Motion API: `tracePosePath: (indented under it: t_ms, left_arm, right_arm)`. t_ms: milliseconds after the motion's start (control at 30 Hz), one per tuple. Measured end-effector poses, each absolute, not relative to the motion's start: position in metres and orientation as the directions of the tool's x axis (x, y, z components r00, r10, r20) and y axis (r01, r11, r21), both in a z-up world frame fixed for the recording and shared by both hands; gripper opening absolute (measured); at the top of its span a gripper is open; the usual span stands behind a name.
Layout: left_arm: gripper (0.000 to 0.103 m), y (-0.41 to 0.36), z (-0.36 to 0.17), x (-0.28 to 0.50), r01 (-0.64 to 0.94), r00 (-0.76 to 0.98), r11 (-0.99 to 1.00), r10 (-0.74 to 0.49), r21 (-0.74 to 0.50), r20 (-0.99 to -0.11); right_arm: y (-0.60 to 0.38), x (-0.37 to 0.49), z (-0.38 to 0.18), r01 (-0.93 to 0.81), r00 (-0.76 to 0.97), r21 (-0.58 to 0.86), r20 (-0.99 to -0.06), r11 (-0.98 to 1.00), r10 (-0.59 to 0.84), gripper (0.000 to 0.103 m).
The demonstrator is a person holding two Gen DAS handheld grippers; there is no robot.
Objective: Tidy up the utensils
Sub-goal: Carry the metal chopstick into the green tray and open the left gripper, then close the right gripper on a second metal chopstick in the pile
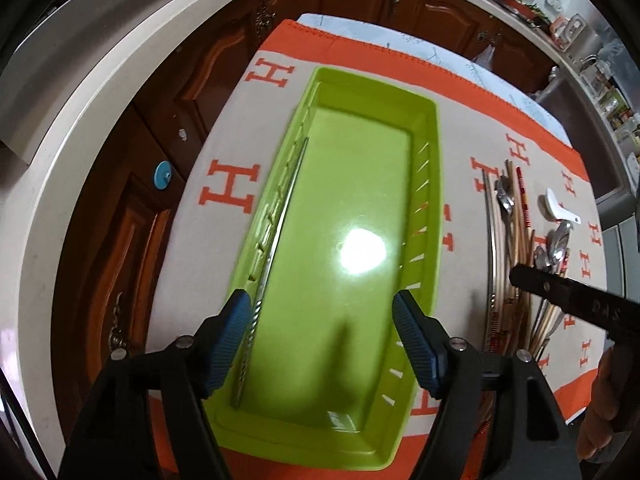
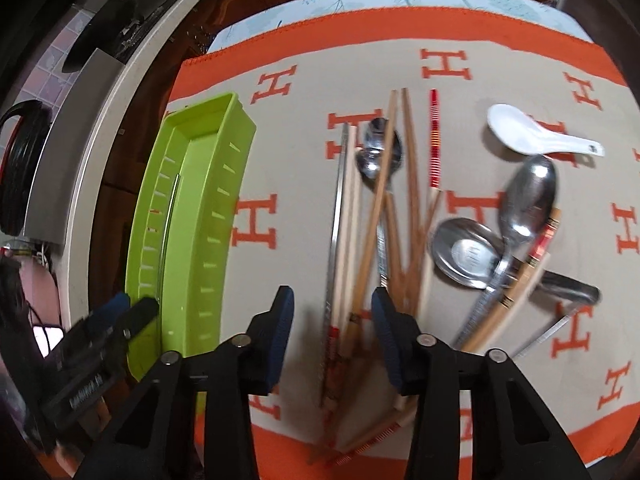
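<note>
The left tongs [image 1: 320, 340] are standing wide apart and empty over the green tray [image 1: 434, 184], where one metal chopstick [image 1: 280, 216] is lying along the wall by the left pad. The right tongs [image 2: 332, 340] are half apart above the pile of chopsticks [image 2: 380, 220] and spoons [image 2: 528, 196] on the table [image 2: 288, 152]. The sticks are crossing under these tongs, so a pinch here is risking two at once, or one slipping out.

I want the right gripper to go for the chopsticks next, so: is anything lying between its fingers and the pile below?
Nothing visible. The right gripper hangs open directly above the chopsticks, which lie uncovered on the cloth. Only other utensils tangle with them: a metal spoon crosses under some sticks.
</note>
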State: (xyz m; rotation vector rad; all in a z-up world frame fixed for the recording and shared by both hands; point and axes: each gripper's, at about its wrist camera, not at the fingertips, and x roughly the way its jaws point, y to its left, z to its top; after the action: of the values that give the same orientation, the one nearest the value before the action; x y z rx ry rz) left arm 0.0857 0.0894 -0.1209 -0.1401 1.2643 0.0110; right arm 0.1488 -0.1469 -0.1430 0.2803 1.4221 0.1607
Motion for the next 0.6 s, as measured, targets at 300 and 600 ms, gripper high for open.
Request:
tracePosePath:
  t_ms: [300,600]
  left_arm:
    - [0.073,0.086,-0.119,0.079,-0.084,0.335,0.994,-0.032,-0.063,-0.942]
    - [0.073,0.093,-0.126,0.079,-0.105,0.32,0.99,-0.058,-0.096,-0.946]
  right_arm:
    - [-0.132,0.17,-0.172,0.079,0.086,0.295,-0.954,0.952,0.288,0.027]
    - [-0.12,0.177,-0.175,0.053,0.077,0.275,-0.96,0.96,0.271,0.022]
